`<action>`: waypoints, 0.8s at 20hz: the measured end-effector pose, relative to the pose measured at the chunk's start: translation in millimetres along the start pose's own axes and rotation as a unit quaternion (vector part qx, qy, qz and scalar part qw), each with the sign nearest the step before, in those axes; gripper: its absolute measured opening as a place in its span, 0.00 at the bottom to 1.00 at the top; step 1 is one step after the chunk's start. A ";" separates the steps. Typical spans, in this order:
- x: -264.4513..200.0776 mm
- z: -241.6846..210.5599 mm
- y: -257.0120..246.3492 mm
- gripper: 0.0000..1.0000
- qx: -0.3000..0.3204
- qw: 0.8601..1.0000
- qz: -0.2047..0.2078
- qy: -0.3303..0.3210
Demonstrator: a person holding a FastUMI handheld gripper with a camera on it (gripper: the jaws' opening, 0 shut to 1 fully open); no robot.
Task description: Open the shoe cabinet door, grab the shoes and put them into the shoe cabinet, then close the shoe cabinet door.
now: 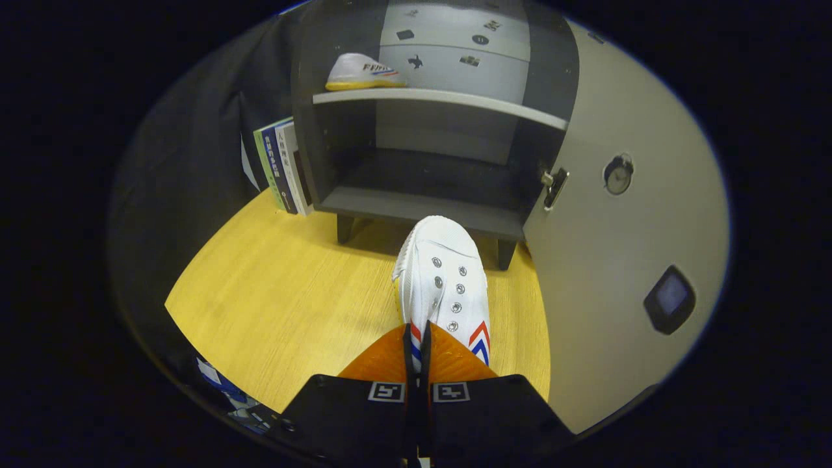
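Observation:
A white canvas shoe (443, 279) with red and blue chevrons hangs from my gripper (420, 338), whose two fingers are shut on its heel edge; the toe points toward the cabinet. The grey shoe cabinet (429, 117) stands just beyond the shoe on short legs. Its door (624, 260) is swung open to the right, with a round knob (617, 174) on its face. The lower compartment (429, 195) is bare and lies right past the toe. A second white shoe (363, 71) rests on the upper shelf (442, 101), at its left end.
The cabinet stands on a yellow wooden tabletop (286, 305). Several books (283, 166) lean upright against the cabinet's left side. A small dark square patch (669, 299) sits low on the open door. Black cloth hangs behind and to the left.

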State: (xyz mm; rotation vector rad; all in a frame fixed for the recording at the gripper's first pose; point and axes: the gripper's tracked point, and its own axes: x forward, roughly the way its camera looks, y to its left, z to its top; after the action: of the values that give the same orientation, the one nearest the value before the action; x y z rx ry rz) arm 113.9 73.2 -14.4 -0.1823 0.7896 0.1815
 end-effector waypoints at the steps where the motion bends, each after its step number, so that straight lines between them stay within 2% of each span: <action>1: -9.2 12.8 0.5 0.02 0.003 1.000 0.001 -0.013; 5: -44.7 73.4 2.0 0.02 0.012 0.998 0.007 -0.065; 16: -40.2 249.0 -34.1 0.02 0.045 0.983 -0.016 -0.176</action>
State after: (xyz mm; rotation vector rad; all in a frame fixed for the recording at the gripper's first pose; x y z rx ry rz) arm 264.9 93.6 189.5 -0.0727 0.4414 0.1423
